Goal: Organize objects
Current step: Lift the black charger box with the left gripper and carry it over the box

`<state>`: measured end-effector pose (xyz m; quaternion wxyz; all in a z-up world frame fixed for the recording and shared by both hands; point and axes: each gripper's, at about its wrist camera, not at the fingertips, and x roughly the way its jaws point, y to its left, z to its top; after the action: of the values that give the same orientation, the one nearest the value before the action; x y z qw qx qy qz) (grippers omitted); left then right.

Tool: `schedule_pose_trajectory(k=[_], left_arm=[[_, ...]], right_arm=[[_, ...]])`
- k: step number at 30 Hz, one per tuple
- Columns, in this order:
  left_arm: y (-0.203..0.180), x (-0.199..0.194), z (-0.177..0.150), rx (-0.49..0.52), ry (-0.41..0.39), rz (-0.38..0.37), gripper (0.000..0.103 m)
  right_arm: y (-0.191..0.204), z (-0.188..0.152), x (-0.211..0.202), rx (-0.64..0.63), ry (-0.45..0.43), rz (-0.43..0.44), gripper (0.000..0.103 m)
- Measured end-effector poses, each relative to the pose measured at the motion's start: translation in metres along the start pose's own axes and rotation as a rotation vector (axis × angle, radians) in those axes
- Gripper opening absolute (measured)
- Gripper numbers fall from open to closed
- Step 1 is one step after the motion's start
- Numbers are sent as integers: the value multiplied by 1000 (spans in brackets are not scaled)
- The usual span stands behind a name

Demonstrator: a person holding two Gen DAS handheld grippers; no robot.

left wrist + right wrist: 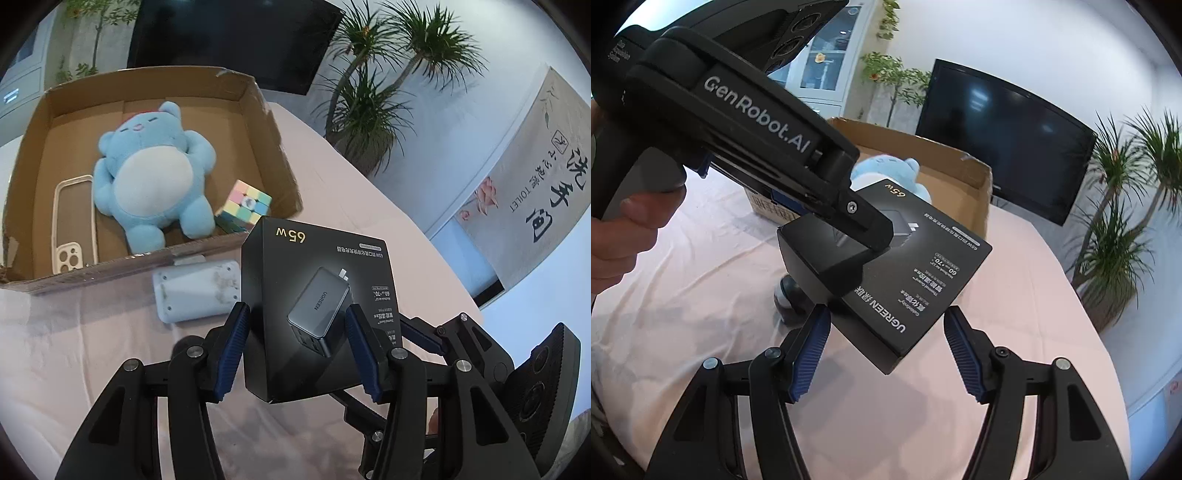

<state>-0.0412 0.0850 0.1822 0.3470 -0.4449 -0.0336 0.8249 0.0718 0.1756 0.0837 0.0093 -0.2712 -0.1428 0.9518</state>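
While your left gripper (297, 347) clamps the charger box (317, 306) between its ribbed blue pads (236, 350), the load hangs above the cloth (92, 350), just short of the carton (110, 267) and not yet in it. From left to right inside the carton: a cream phone case (72, 225) lies flat by the left wall, a soft blue plush (155, 177) sprawls on its back in the middle, and a pastel cube (245, 205) sits tilted in the near right corner. A pale grey plastic device (195, 295) lies outside, touching the near wall. The box is rigid, glossy black card with sharp corners; judged from this, the smooth faces could slip if your grip eases, and a low approach could catch the near rim, which looks torn and taped. Free floor space is scarce, so a drop near the cube may knock it over or leave the box propped on the plush. Your right gripper (886, 350) stands released around the box's near corner (894, 354) without pinching it; closing or swinging it now could twist the box out of the left pads.
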Motion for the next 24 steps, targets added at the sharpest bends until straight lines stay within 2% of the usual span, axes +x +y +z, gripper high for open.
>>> schedule_pose_trajectory(k=[10,24], left_arm=[[32,-19,16,-39,-70,33,51],[90,-51,35,-110,-163,107,51]], right_arm=[[11,33,22,-80,-46,5,62],[45,79,50,-144,-110,78,62]])
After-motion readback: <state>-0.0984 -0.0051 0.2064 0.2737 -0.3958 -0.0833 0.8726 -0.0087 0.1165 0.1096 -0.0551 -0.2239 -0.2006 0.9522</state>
